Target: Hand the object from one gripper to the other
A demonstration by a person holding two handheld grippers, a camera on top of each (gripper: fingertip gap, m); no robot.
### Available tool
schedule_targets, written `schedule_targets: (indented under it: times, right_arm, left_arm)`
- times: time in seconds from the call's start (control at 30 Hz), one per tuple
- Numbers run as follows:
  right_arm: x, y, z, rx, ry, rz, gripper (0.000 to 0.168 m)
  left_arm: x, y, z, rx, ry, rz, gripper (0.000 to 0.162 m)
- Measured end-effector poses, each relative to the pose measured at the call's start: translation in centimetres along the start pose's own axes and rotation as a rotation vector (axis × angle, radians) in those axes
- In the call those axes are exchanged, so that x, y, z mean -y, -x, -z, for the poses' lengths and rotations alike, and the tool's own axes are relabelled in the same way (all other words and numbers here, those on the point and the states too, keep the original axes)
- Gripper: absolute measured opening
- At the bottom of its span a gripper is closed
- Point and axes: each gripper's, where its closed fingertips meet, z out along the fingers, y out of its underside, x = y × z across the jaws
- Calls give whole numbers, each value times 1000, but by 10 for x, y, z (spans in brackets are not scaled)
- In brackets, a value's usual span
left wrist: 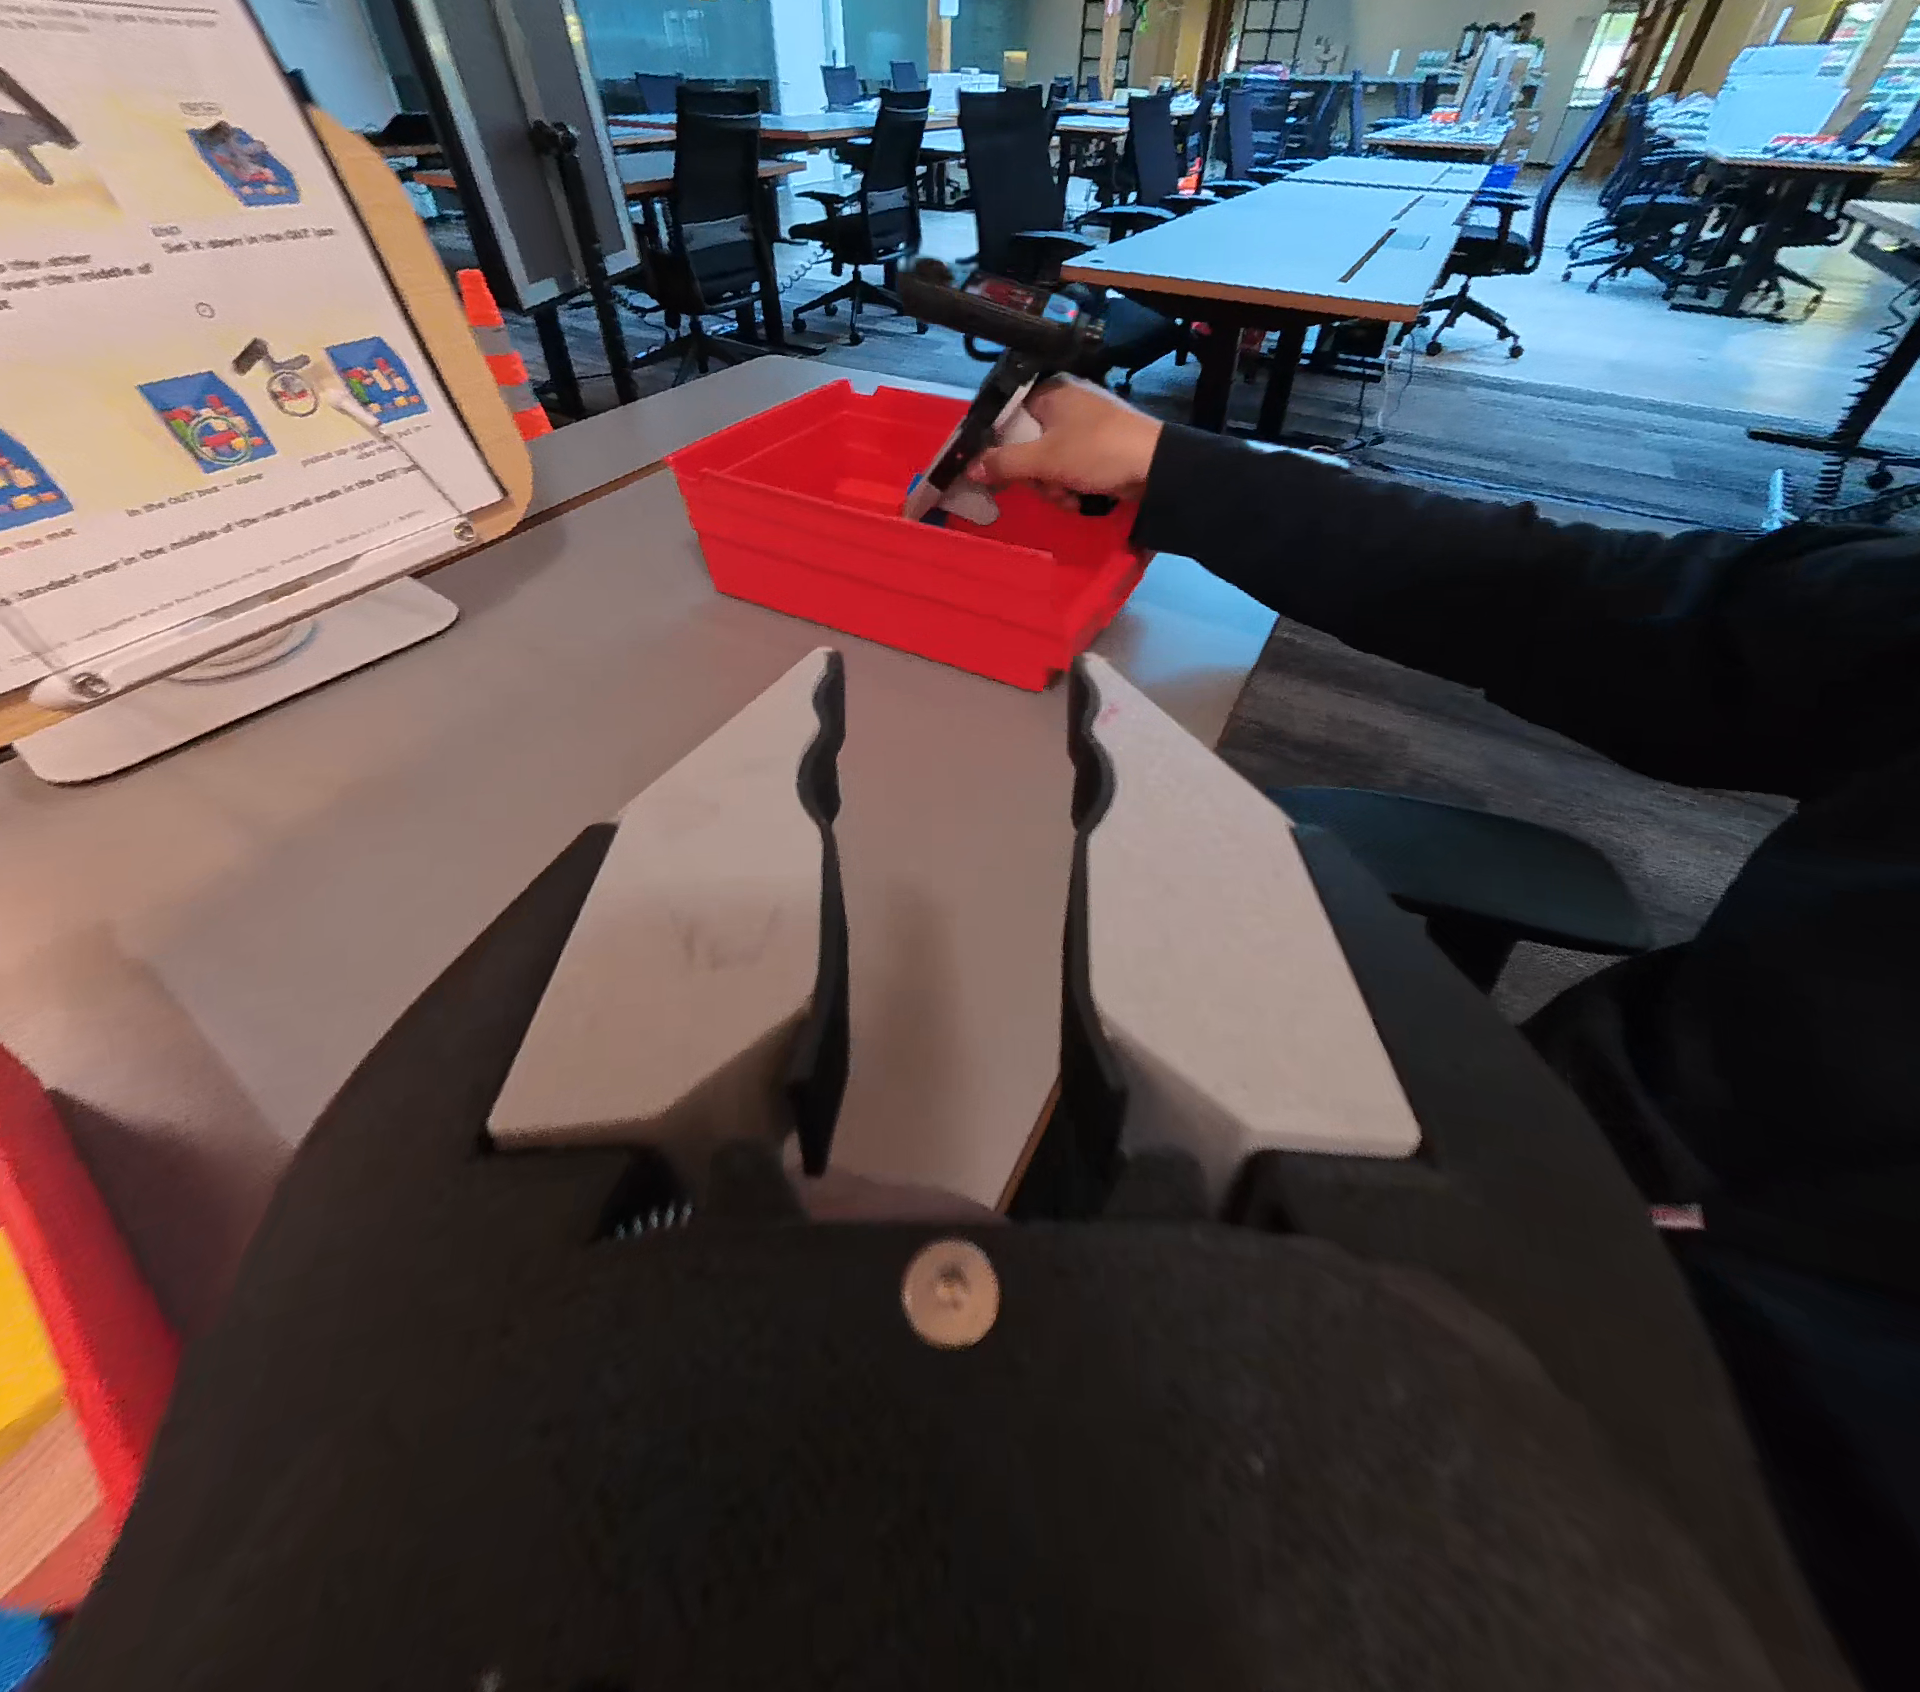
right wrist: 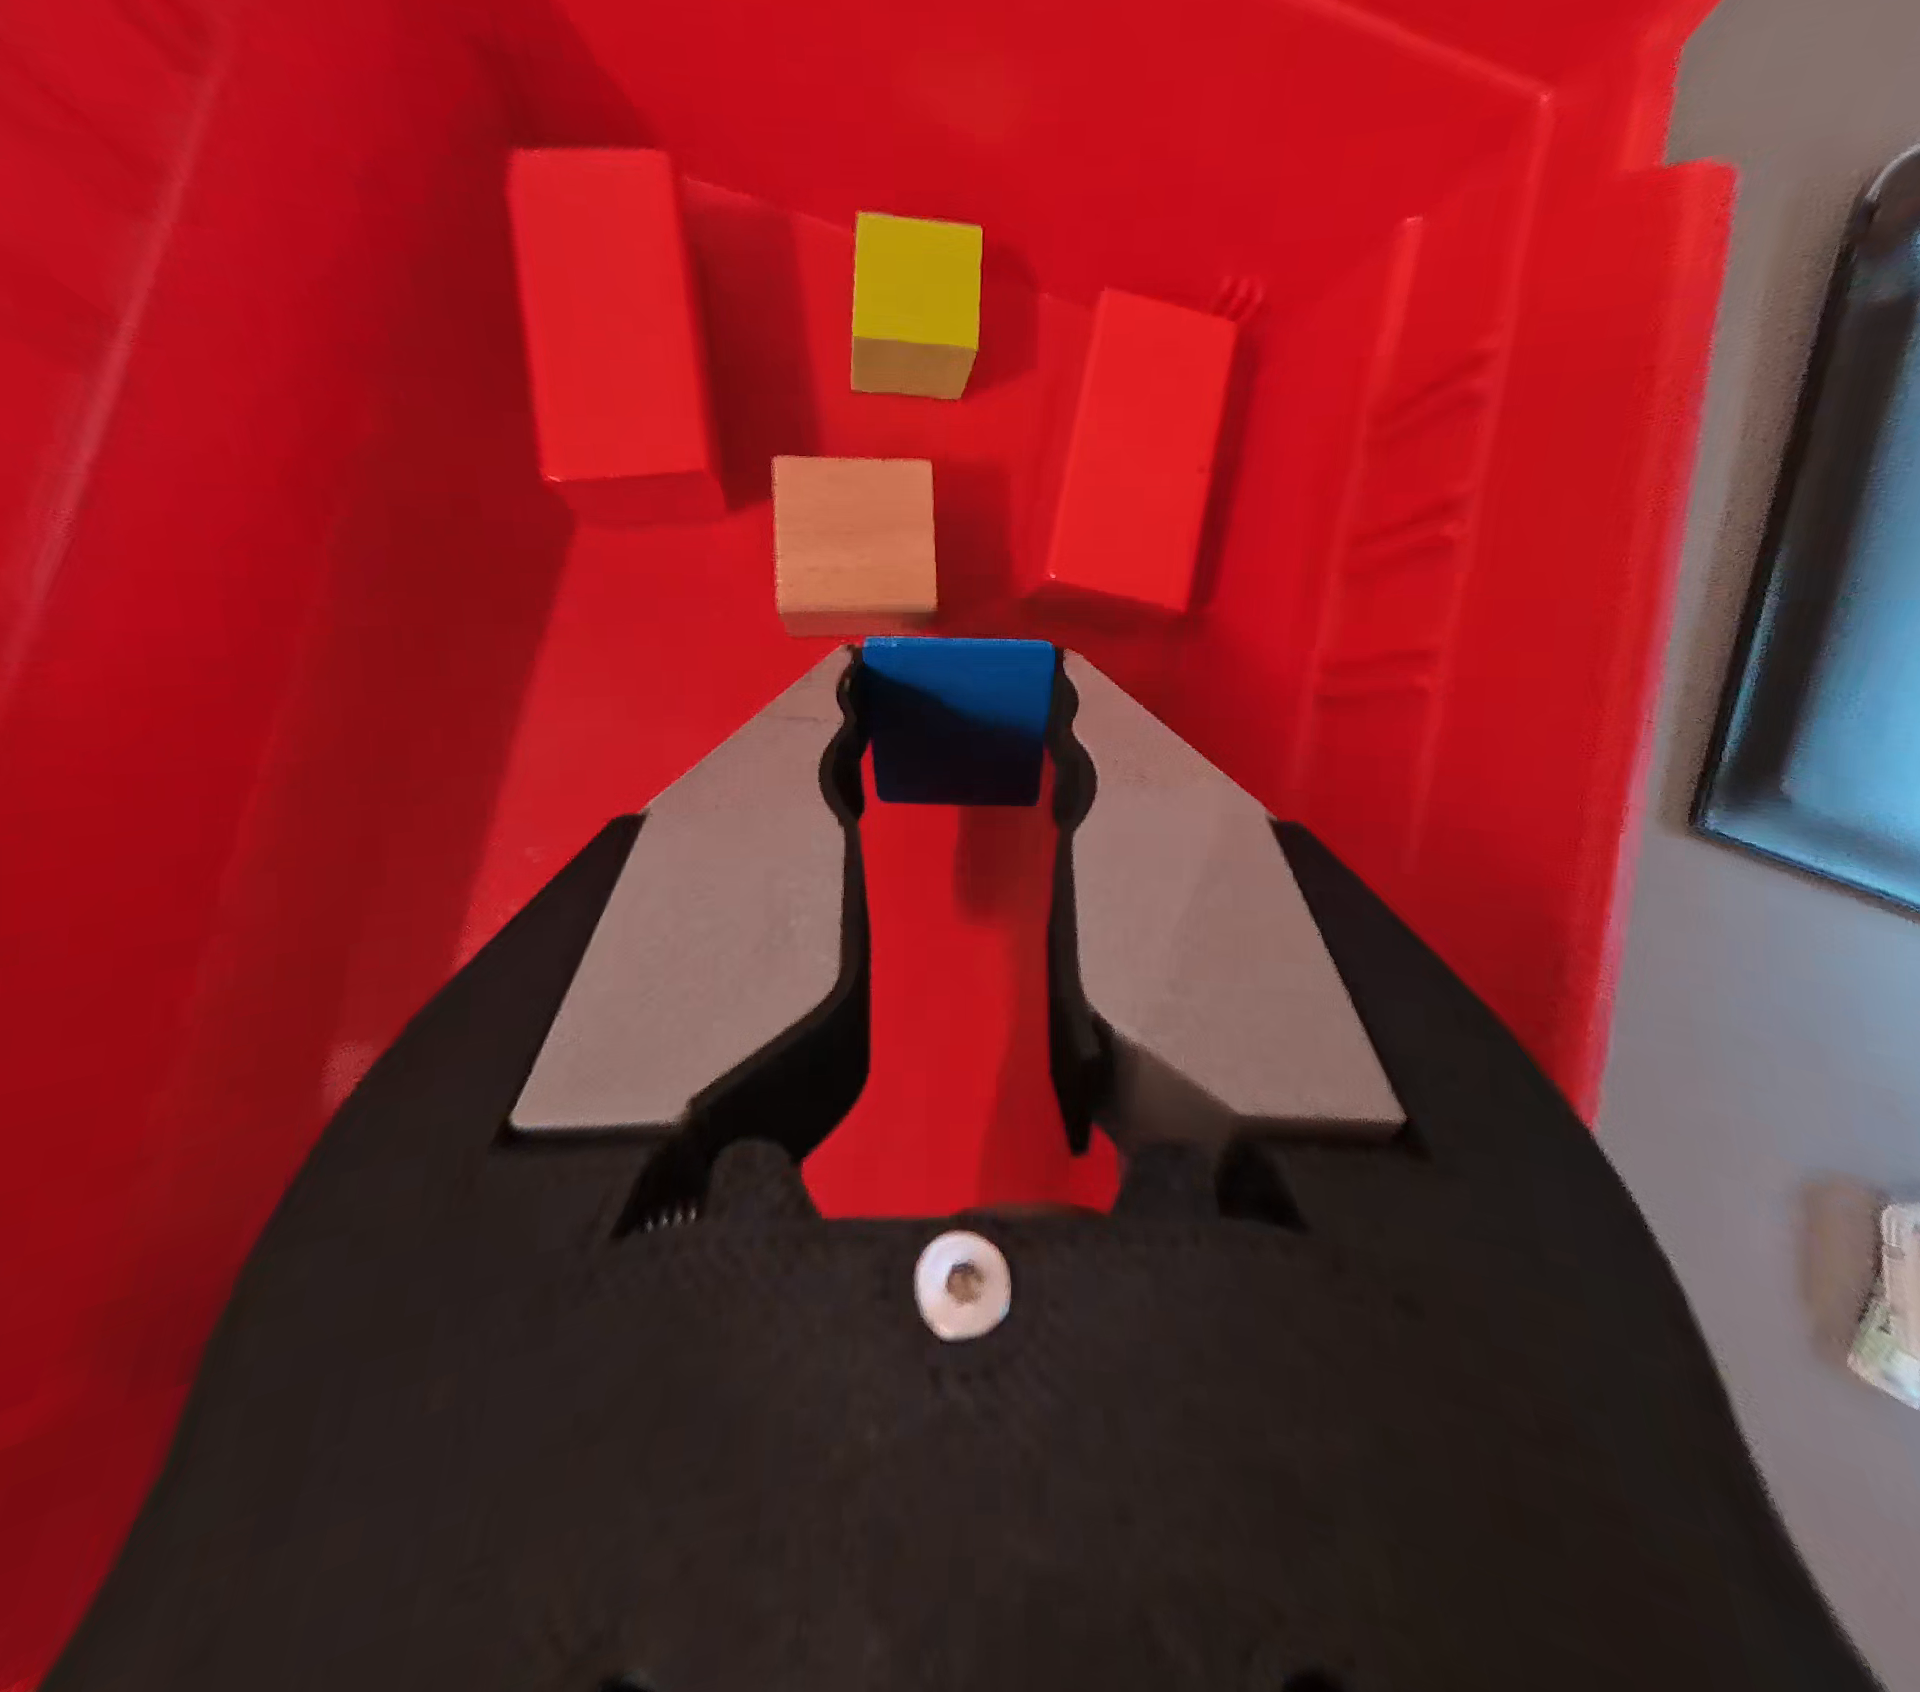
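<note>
Right gripper point(right wrist: 958, 723) jaws closed on blue block point(right wrist: 956, 720), low inside red bin point(right wrist: 1143, 32), probably just off floor. Left gripper point(left wrist: 954, 723) jaws apart, empty, over table point(left wrist: 416, 811). Step: pickup or drop-off, unclear. Handover needs lift clear of tan cube point(right wrist: 854, 541).

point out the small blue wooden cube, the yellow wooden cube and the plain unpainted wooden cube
small blue wooden cube point(right wrist: 958, 712), right wrist view, its top face
yellow wooden cube point(right wrist: 916, 278), right wrist view, its top face
plain unpainted wooden cube point(right wrist: 852, 522), right wrist view, its top face
</note>
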Motion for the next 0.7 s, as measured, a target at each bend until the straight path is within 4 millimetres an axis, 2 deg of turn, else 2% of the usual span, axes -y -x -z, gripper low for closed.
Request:
schedule_targets:
  times: [0.07, 0.17, 0.23, 0.33, 0.4, 0.5, 0.6, 0.7]
  right_arm:
    - [-11, -7, -8, -32, 53, 5, 32]
    - [-22, -3, -8, 2, 105, -4, 39]
    - [-17, -2, 4, -7, 66, 7, 46]
    - [1, 6, 35, -6, -46, 23, 56]
    - [17, 24, 63, 46, -161, 33, 59]
    - [37, 70, 111, 204, -360, 56, 58]
    - [44, 112, 147, 315, -473, 119, 55]
    - [45, 145, 168, 347, -504, 204, 55]
  left_arm:
    - [-2, 14, 6, 51, 15, 19, 44]
    - [1, 37, 24, 127, -6, 59, 44]
    - [0, 60, 40, 225, -5, 62, 45]
    - [-9, 96, 66, 407, 33, 48, 48]
    - [-15, 114, 83, 495, 51, 53, 49]
    - [-25, 144, 105, 626, 80, 63, 48]
    - [-35, 180, 105, 641, 151, 95, 46]
    - [-72, 229, 101, 642, 388, 179, 49]
